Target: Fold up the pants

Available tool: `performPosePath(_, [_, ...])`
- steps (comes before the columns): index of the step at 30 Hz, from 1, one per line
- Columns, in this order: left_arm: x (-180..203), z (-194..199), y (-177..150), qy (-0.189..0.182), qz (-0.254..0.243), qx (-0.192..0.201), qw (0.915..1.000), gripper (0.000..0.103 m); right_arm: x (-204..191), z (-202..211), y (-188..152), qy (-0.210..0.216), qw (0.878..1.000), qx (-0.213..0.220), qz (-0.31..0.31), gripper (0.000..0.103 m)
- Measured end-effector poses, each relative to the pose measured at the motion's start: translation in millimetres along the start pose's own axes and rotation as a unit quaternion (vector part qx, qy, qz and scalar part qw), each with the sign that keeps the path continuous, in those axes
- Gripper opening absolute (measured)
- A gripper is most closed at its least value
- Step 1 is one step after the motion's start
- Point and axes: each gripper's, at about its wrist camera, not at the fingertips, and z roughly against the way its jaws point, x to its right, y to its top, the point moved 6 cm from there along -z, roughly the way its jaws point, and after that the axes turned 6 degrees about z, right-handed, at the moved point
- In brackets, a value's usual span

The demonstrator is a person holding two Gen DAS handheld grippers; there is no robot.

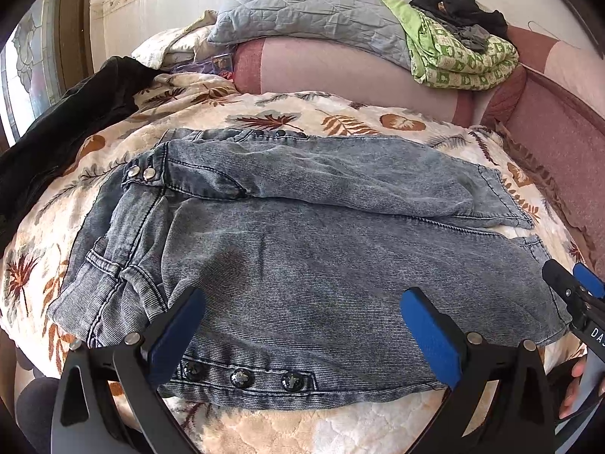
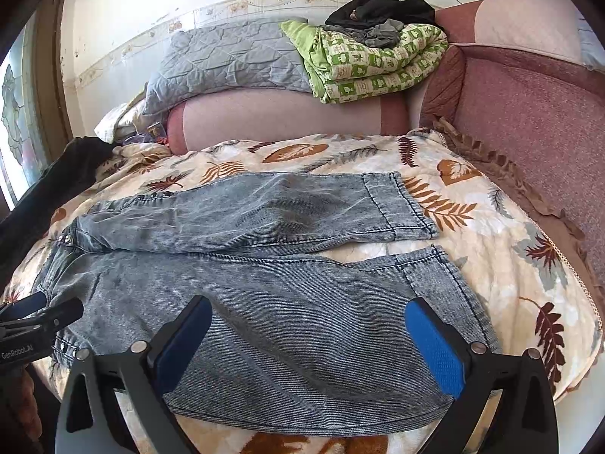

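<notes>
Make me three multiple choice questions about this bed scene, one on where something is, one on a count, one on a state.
1. Where is the green patterned blanket?
A. on the pink bolster
B. under the jeans
C. on the floor

2. How many dark studs line the jeans' near edge?
A. one
B. three
C. six

3. The left gripper is:
A. shut on cloth
B. open
C. out of view

Answers: 1 A, it rests on the bolster. 2 B, three in a row. 3 B, its blue pads stand wide apart.

bright, even daylight fills both views, coming from the patterned window (image 1: 26,64) at the left. shadows are soft. the pale wall (image 2: 151,7) glares slightly. strong fisheye bending and dark vignetting mark the edges; focus is sharp.
</notes>
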Motion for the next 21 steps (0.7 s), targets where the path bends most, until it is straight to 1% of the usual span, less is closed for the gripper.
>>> performPosePath(21, [-2.2, 5.6, 6.2, 0.006, -0.003, 0.014, 0.9999, 0.103, -2.2, -0.7, 0.1, 0.0, 1.0, 0.003, 0.003, 0.103])
